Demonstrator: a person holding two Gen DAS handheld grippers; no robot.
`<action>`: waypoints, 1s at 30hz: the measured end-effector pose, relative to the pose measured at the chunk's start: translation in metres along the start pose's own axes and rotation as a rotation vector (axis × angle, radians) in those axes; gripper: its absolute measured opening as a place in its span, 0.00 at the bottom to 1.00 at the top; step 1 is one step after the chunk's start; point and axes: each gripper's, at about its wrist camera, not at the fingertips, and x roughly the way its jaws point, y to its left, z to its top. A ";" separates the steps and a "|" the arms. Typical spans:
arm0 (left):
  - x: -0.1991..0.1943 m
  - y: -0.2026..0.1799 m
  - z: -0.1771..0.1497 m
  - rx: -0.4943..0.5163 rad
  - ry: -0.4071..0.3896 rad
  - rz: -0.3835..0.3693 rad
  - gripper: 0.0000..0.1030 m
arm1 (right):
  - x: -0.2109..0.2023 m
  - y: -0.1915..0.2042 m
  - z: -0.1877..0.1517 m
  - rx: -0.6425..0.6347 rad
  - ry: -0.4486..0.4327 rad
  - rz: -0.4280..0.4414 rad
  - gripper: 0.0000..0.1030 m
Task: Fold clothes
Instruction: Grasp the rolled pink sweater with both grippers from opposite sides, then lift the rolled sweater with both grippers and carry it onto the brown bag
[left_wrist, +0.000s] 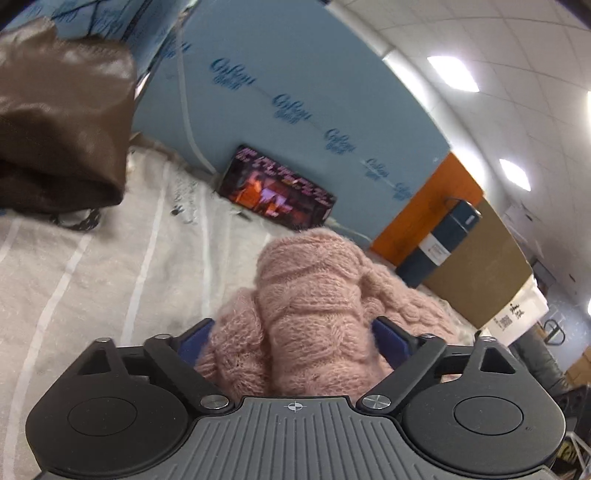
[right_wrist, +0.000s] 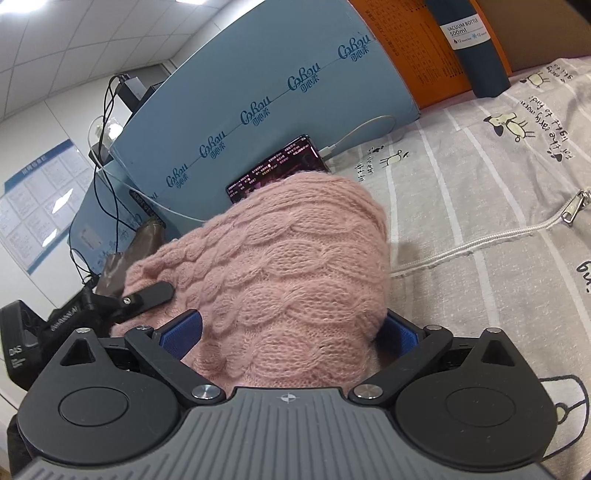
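Observation:
A pink cable-knit sweater (left_wrist: 303, 314) is bunched between the blue-padded fingers of my left gripper (left_wrist: 295, 339), which is shut on it. The same pink sweater (right_wrist: 280, 266) fills my right gripper (right_wrist: 291, 339), which is shut on it too. The knit hides the fingertips of both grippers. In the right wrist view the left gripper's black finger (right_wrist: 151, 293) shows at the sweater's left edge. The sweater is lifted above a grey striped bed cover (right_wrist: 480, 177) with cartoon prints.
A brown shiny garment (left_wrist: 62, 122) lies at the left. A phone with a lit screen (left_wrist: 277, 188) leans on a blue printed board (left_wrist: 295, 92). A dark vacuum bottle (right_wrist: 476, 48) stands by an orange panel. A white zipper (right_wrist: 498, 236) runs across the cover.

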 end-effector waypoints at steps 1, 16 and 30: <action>0.000 -0.003 -0.002 0.022 0.000 -0.007 0.72 | 0.000 0.000 0.000 -0.003 -0.001 -0.003 0.93; -0.022 -0.015 -0.009 0.092 -0.091 -0.087 0.52 | -0.009 0.004 0.000 -0.029 -0.105 0.095 0.49; -0.146 0.017 0.034 0.175 -0.499 0.073 0.52 | 0.025 0.147 0.011 -0.166 -0.113 0.301 0.46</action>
